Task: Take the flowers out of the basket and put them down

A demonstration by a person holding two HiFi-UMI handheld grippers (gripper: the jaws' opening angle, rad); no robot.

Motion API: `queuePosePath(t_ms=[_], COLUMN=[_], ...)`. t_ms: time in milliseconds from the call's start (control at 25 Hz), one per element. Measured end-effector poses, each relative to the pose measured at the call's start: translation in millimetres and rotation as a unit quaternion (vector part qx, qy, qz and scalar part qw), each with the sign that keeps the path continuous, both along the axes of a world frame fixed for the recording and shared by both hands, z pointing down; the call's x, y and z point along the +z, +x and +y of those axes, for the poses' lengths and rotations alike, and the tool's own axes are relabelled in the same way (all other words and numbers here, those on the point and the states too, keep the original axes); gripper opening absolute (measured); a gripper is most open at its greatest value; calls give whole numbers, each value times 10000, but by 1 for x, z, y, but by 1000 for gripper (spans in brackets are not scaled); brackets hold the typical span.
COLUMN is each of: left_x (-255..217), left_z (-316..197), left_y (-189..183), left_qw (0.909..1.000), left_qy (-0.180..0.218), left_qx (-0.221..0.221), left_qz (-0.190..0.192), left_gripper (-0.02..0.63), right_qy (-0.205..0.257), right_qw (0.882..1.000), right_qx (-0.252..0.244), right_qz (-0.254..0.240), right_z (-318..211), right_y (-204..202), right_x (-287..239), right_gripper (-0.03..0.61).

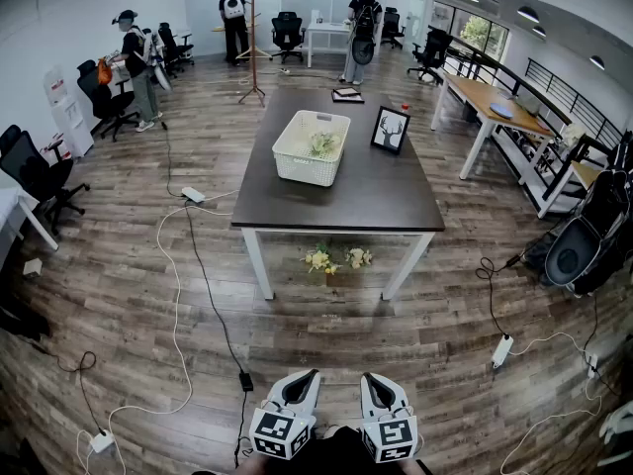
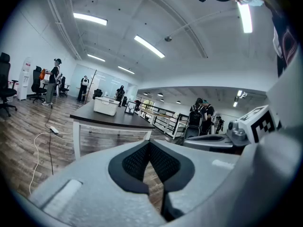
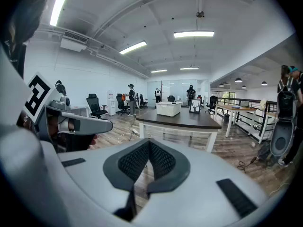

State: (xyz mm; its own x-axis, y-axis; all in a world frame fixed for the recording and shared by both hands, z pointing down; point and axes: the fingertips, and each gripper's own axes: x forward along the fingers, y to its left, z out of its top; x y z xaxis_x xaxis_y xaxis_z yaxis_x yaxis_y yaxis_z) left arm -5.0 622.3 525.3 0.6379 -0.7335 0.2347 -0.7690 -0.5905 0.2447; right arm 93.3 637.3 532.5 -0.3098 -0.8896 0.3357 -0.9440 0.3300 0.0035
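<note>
A white basket stands on a dark table with white legs, and a bunch of pale flowers lies inside it. Two more flower bunches lie on the floor under the table. My left gripper and right gripper hang side by side at the bottom of the head view, well back from the table. Both are shut with nothing between the pads. The basket looks small and far off past the left gripper, and the basket is just as distant beyond the right gripper.
A framed deer picture stands on the table right of the basket, with a dark tablet at the far end. Cables and power strips trail over the wood floor to the left. Office chairs, desks, a coat stand and several people surround the table.
</note>
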Motion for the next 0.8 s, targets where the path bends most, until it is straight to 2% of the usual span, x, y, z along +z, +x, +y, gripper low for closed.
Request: queuePosePath(t_ms=[480,800], left_x=[2,3], left_z=[-13,-26], left_y=[-12,-21], left_qw=[10000,9999], left_qy=[32,25], left_qx=[-10,114], left_qz=[-35,-27], left_gripper=[9,9], right_qy=[12,6], right_qw=[10000,9993], right_qx=[75,191], right_qz=[-17,-329], right_z=[-16,-30], right_y=[-10,-19], right_x=[3,4], right_gripper=[5,6])
